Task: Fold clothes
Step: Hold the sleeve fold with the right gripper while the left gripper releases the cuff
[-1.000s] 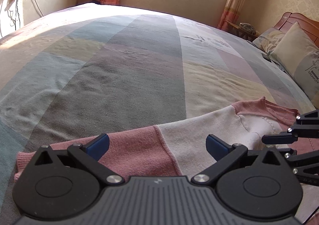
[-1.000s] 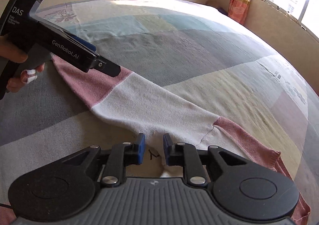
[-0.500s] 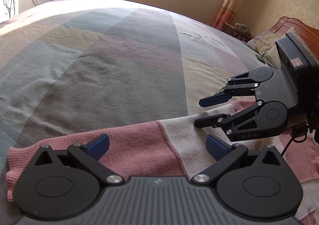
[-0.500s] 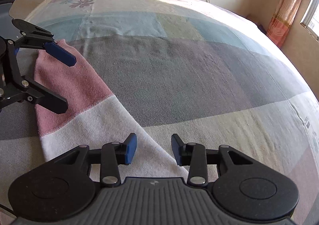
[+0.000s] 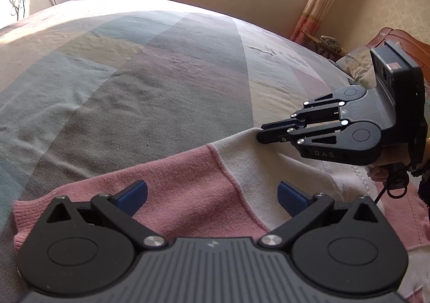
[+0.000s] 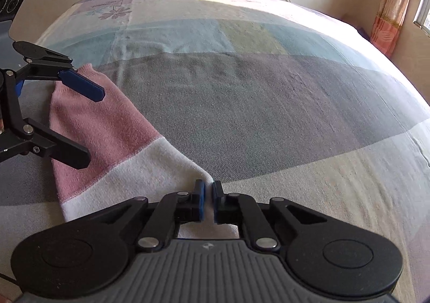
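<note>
Newly closing, the right gripper (image 6: 208,190) pinches one pink-and-white knitted sweater (image 6: 113,141); only the left-wrist view shows one wooden headboard (image 5: 411,42) at upper right, and the left gripper (image 5: 212,193) gapes.

Bedspread (image 5: 150,93) lies bare beyond the sweater (image 5: 188,190) (pillows (image 5: 357,66) crowd the far right edge)

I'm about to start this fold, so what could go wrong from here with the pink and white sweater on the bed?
1. The right gripper has just closed on only a thin pinch of the pink and white knitted sweater at its edge; that fold may slip out when pulled.
2. The left gripper is open over the pink sleeve cuff, gripping nothing, so the sleeve may drag and bunch.
3. The pinch might also catch the patchwork bedspread.
</note>
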